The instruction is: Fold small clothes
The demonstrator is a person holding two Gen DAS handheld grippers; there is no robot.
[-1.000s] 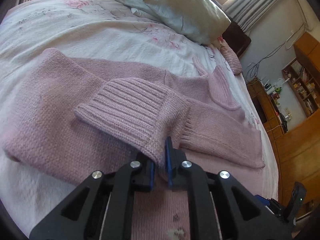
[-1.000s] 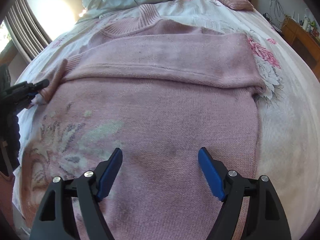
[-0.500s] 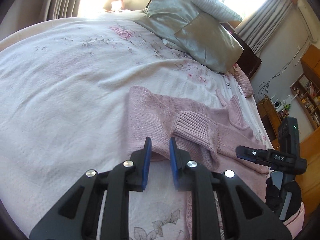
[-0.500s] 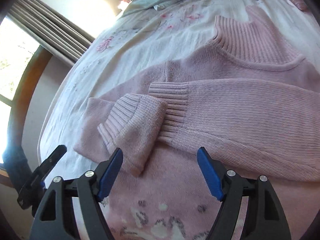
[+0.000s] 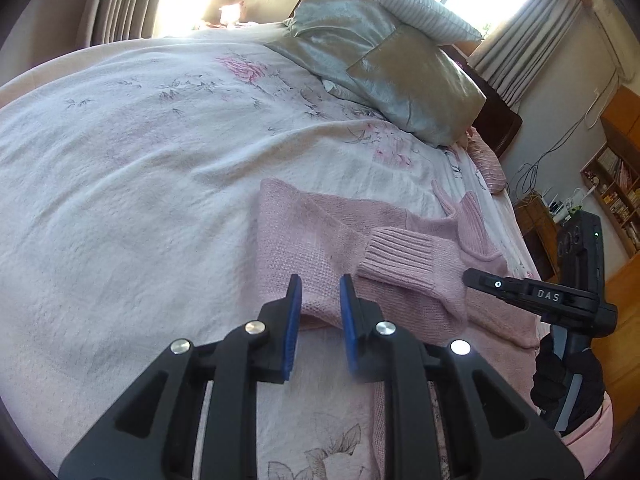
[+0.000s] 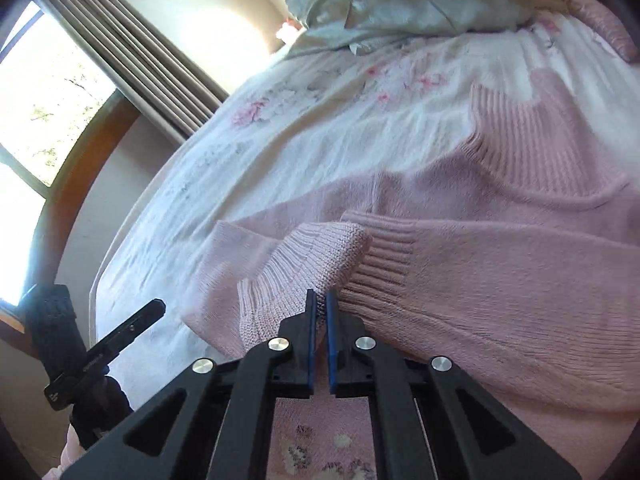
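A pale pink knitted sweater (image 5: 320, 240) is lying flat on a white bedspread printed with pink flowers (image 5: 140, 140), its ribbed collar pointing towards a heap of silvery grey satin pillows (image 5: 392, 64) at the head of the bed. Both sleeves are lying folded in across the chest, their ribbed cuffs meeting near the middle.

A second ago the left gripper (image 5: 318, 320) was pinching the nearer ribbed cuff (image 6: 312, 264); now it has let go and is hanging back from the garment, above the sweater's edge, its blue-padded jaws standing slightly apart with nothing between them. The right gripper (image 6: 319, 332), which was gaping wide half a second ago, has narrowed to a thin slit right at that same cuff's corner. The knit is sitting at the blue pads, but whether any fabric is truly caught between them cannot be told.

The cuff seems to be passing from one claw to the other, probably so its curled end can be tugged straight. With the sleeves in, folding the body is likely coming next.
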